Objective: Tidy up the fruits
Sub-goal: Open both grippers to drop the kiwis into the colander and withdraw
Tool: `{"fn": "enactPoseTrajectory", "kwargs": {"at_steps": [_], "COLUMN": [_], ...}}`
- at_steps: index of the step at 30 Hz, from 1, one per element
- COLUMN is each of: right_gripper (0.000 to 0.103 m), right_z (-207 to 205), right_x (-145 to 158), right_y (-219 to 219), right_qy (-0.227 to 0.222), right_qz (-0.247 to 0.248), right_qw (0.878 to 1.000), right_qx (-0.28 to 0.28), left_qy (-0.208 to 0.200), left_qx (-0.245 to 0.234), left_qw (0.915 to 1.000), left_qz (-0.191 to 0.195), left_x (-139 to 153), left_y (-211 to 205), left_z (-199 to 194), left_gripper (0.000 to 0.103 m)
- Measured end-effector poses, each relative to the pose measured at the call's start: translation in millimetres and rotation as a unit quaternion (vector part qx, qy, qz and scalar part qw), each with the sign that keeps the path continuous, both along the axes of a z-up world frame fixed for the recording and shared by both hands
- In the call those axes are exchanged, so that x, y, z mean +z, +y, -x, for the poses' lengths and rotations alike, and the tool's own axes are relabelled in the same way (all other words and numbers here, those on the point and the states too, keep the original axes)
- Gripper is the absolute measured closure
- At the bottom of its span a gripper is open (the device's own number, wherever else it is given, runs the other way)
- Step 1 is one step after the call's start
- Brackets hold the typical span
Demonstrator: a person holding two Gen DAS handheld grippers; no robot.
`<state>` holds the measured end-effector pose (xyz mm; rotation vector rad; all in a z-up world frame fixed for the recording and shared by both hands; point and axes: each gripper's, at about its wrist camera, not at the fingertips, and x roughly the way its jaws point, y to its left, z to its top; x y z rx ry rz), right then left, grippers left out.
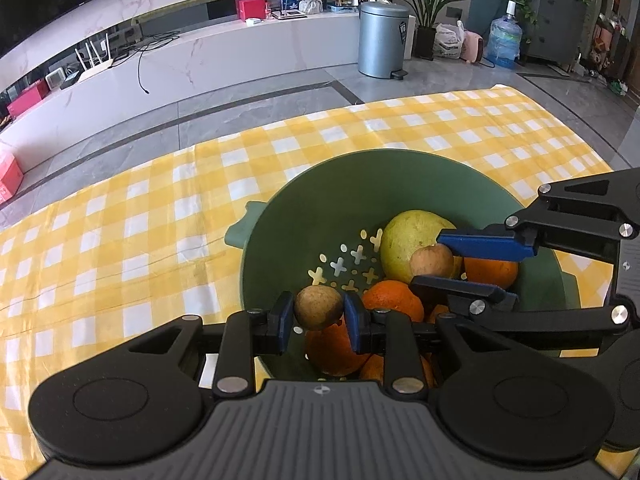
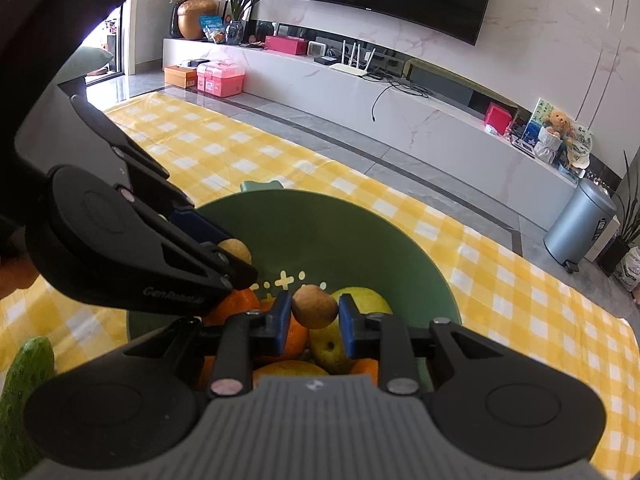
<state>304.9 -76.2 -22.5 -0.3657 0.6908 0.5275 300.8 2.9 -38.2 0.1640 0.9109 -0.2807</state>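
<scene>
A green strainer bowl (image 1: 360, 160) stands on the yellow checked cloth and holds several oranges (image 1: 394, 300) and a large pale yellow-green fruit (image 1: 404, 236). My left gripper (image 1: 319, 308) hangs over the bowl's near side, shut on a small round brown fruit (image 1: 319, 306). My right gripper (image 1: 428, 260) reaches in from the right, shut on a second small brown fruit (image 1: 432, 261) above the large fruit. In the right wrist view the right gripper (image 2: 314, 312) pinches its brown fruit (image 2: 314, 306) over the bowl (image 2: 320, 200). There the left gripper (image 2: 236, 256) comes in from the left.
The yellow checked cloth (image 1: 140, 240) covers the table around the bowl. A green cucumber (image 2: 24, 384) lies on it at the bottom left of the right wrist view. Beyond the table's far edge are grey floor, a white TV bench and a metal bin (image 1: 382, 40).
</scene>
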Motion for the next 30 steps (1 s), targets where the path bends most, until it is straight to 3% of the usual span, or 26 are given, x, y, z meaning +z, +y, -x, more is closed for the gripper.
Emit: {"fn": "enactPoseTrajectory", "kwargs": {"at_steps": [6, 10, 16, 21, 30], "right_gripper": [0.081, 0.081, 0.081, 0.081, 0.081], "right_z": [0, -1, -6, -12, -25], "right_x": [0, 2, 7, 5, -4], "right_y": [1, 1, 7, 22, 46], "right_qy": [-0.003, -0.007, -0.007, -0.009, 0.009], "right_qz": [0.004, 0.005, -0.004, 0.012, 0.048], "right_qw": [1.000, 1.000, 1.000, 1.000, 0.999], "right_qx": [0.005, 0.008, 0.005, 0.008, 0.000], "left_qy": [-0.013, -0.039, -0.065, -0.094, -0.090], "left_qx": [0.005, 0.015, 0.044, 0.051, 0.065], "left_qw": [0.9999, 0.9988, 0.9967, 0.9941, 0.9935], "left_qz": [0.007, 0.024, 0.022, -0.019, -0.027], "left_x": [4, 17, 33, 34, 21], "left_y": [4, 11, 18, 22, 37], "left_z": [7, 18, 37, 53, 65], "left_gripper": [0.064, 0.046, 0.046, 0.046, 0.046]}}
